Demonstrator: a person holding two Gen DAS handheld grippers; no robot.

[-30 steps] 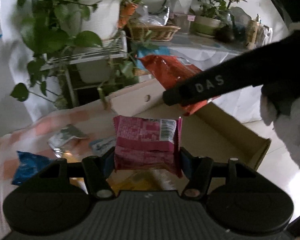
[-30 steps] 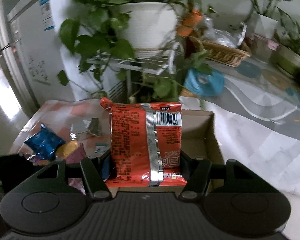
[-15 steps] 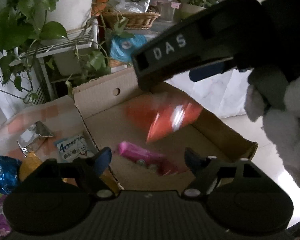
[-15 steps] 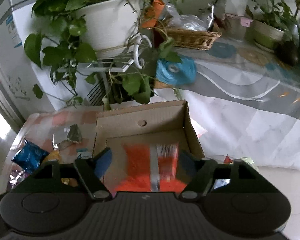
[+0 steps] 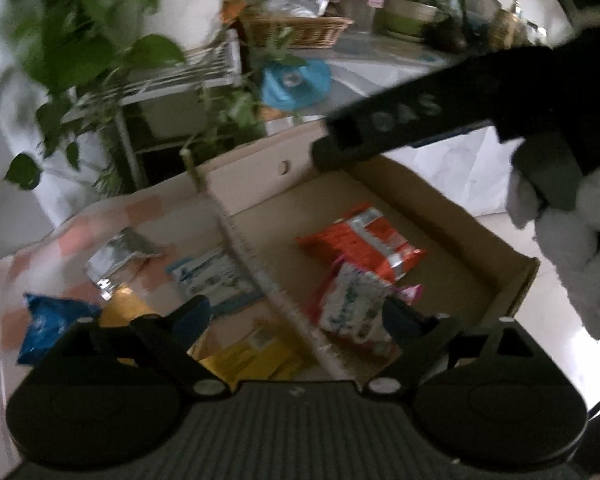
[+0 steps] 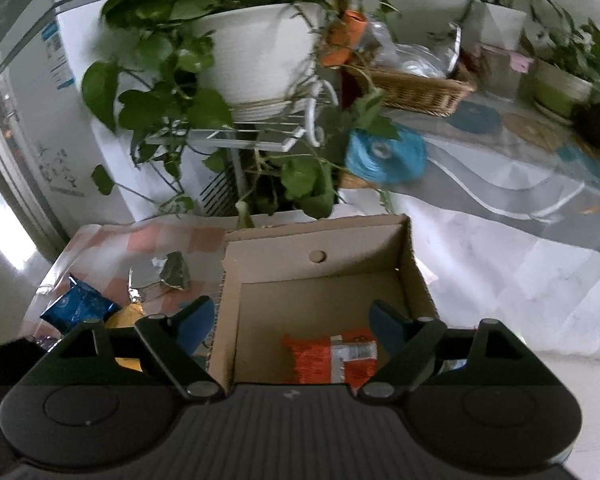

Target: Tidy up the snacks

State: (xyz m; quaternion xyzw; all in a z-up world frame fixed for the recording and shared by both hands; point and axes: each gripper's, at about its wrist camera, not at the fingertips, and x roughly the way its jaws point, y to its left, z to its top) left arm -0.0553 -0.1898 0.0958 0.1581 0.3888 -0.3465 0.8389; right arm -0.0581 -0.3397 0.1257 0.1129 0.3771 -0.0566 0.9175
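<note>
Both grippers, left gripper (image 5: 292, 316) and right gripper (image 6: 290, 320), have just spread wide and hold nothing; the blue snack (image 5: 54, 326) lies left of the left gripper, which is nearer.

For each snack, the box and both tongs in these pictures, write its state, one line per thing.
Cardboard box: open-topped.
Orange packet: lying in box.
White-and-pink packet: in box, overlapping orange packet.
Blue packet: outside, on tablecloth.
Left tongs: open, empty.
Right tongs: open, empty.
</note>
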